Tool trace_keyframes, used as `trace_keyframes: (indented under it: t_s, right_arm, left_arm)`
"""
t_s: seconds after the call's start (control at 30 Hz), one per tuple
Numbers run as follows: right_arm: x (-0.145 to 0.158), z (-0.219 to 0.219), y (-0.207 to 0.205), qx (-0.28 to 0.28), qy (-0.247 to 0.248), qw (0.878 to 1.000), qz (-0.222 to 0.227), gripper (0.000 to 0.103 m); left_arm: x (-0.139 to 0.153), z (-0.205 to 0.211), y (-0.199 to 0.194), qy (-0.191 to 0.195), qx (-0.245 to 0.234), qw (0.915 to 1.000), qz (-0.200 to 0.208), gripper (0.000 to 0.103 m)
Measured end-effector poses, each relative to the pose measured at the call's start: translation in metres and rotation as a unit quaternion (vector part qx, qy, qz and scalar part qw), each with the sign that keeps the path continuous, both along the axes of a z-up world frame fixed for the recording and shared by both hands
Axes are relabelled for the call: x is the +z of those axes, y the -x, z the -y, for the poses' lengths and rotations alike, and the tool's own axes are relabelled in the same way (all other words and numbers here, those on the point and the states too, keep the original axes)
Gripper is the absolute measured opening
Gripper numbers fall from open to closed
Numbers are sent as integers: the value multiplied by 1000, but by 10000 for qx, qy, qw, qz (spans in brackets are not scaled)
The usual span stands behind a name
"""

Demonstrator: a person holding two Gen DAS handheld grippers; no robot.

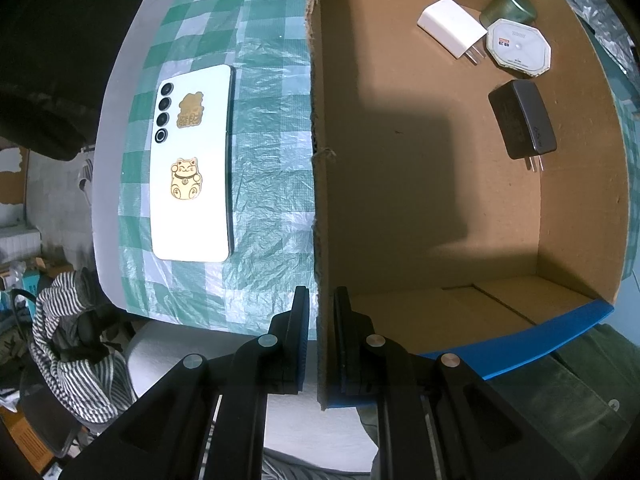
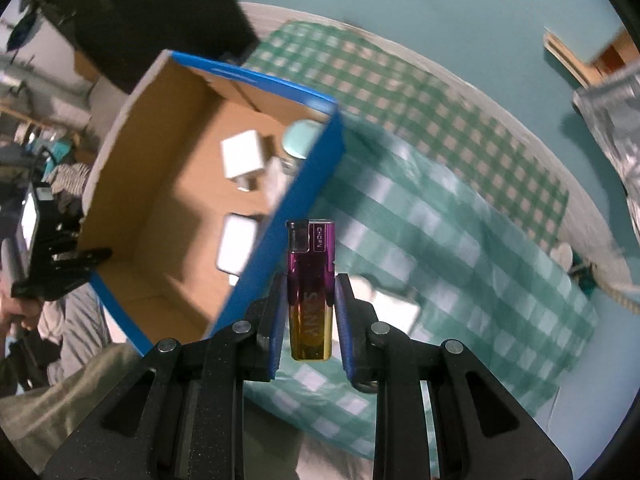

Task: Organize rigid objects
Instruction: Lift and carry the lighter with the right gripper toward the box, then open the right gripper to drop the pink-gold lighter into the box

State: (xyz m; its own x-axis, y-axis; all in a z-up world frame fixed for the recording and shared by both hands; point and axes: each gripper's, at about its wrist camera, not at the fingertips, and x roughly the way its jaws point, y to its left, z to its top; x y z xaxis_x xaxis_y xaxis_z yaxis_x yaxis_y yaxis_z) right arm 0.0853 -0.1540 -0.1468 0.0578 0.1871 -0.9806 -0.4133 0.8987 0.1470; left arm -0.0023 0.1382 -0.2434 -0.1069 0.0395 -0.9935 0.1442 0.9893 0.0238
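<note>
The right gripper (image 2: 311,308) clamped a lighter (image 2: 310,288) upright at lower centre, over the checked cloth (image 2: 460,240) right of the box (image 2: 280,216). The left gripper (image 1: 321,334) pinched the box wall (image 1: 318,208) at bottom centre. Inside (upper right) lay a white charger (image 1: 450,26), tin (image 1: 508,6), octagonal case (image 1: 519,48) and black charger (image 1: 522,120). A phone (image 1: 194,164) lay left.

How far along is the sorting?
Done: white charger, green tin, octagonal box and black charger lie inside the cardboard box. In hand: right claw grips lighter; left claw pinches the box wall. Left: phone on tablecloth.
</note>
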Motion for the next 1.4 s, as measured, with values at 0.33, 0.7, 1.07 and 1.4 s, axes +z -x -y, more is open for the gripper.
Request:
trace_keyframes:
  t_s: [0.33,0.7,1.07,1.4]
  right_arm:
    - [-4,-60,-9,530,-33,9986,62,22]
    - [-36,-95,-16,829,131,9964,-110,22]
    - [-51,-109,-10,1199,315,9923,-14,22]
    - [-44,-108,-7,1177,306,9925,107,36]
  left_arm:
    - [0,2,1,-21,-13,10000,-3,12]
    - [2,0,1,-2,18,10000,4,12]
    - [0,0,2,-8,3,10000,3,12]
    - [0,0,2,-17,3,10000,6,12]
